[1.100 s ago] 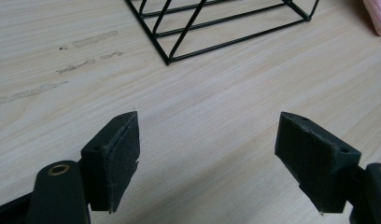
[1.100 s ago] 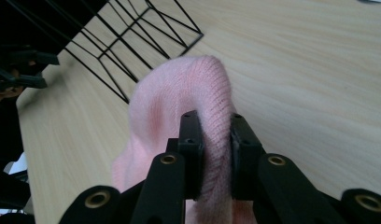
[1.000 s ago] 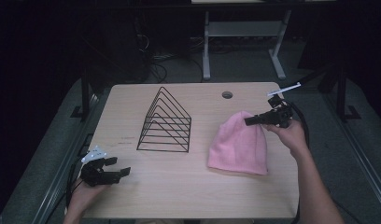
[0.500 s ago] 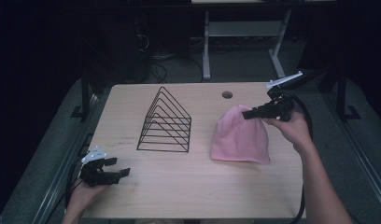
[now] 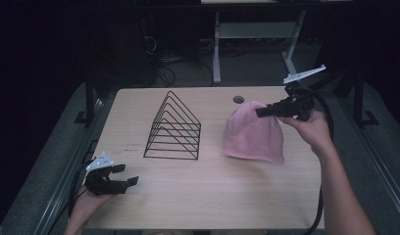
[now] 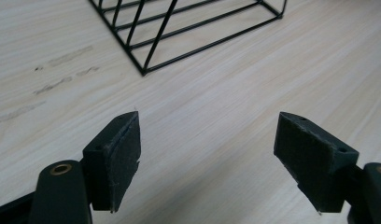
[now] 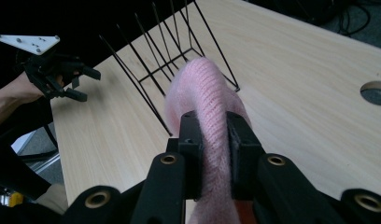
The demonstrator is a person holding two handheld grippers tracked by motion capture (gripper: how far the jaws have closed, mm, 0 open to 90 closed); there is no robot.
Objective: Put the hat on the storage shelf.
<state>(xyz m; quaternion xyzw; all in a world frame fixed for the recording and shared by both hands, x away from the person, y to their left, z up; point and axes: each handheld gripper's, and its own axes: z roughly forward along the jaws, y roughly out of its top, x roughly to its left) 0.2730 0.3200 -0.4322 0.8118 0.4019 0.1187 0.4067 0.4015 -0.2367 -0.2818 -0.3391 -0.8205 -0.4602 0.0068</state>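
Observation:
A pink knitted hat [image 5: 253, 134] hangs over the right half of the wooden table [image 5: 212, 196], lifted by its top while its lower edge still lies on the wood. My right gripper [image 5: 259, 112] is shut on the hat's top fold; in the right gripper view both pads pinch the pink knit [image 7: 212, 116]. A black wire rack [image 5: 172, 128] shaped like a triangular prism stands left of the hat. My left gripper [image 5: 128, 174] rests at the table's front left corner, open with nothing between its pads [image 6: 115, 156], pointing toward the rack's corner [image 6: 143, 71].
A round cable hole [image 5: 238, 99] sits in the table near the far edge, behind the hat. A white desk frame [image 5: 257, 34] and cables lie on the dark floor beyond the table. Bare wood stretches between the two grippers.
My right gripper has risen with the hat's top in its grip, pulling the hat up into a taller, narrower shape. The left gripper has stayed put.

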